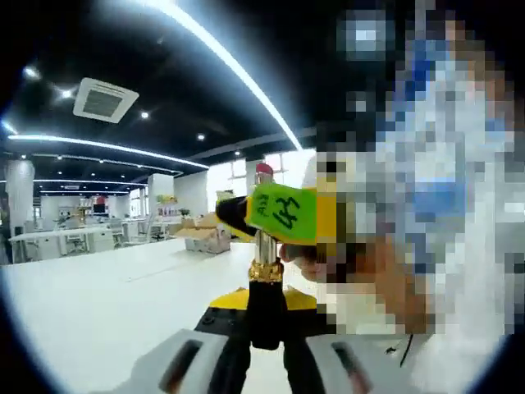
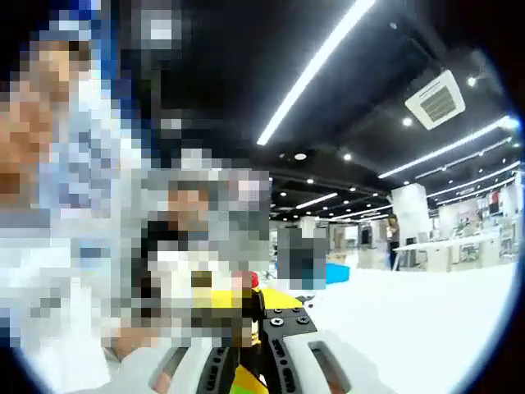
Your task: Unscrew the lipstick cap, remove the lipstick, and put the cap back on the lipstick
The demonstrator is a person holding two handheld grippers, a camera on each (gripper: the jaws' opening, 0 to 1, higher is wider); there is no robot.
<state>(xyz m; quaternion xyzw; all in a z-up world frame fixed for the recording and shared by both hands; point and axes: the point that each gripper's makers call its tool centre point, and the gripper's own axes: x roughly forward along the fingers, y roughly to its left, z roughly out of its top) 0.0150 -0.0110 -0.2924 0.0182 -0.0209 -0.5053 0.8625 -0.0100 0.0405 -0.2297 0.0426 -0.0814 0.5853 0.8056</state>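
Left gripper [image 1: 264, 345] clamps the black lipstick [image 1: 264, 308] base upright between its jaws; gold collar and silver tube stand bare above, red tip [image 1: 263, 170] out, so the cap looks already off. Right gripper [image 1: 283, 212] crosses just above the collar, at the tube. In the right gripper view its jaws sit close together, probably pinching something, but blur hides what. Recapping remains. White counter [image 1: 98, 295] lies beyond.
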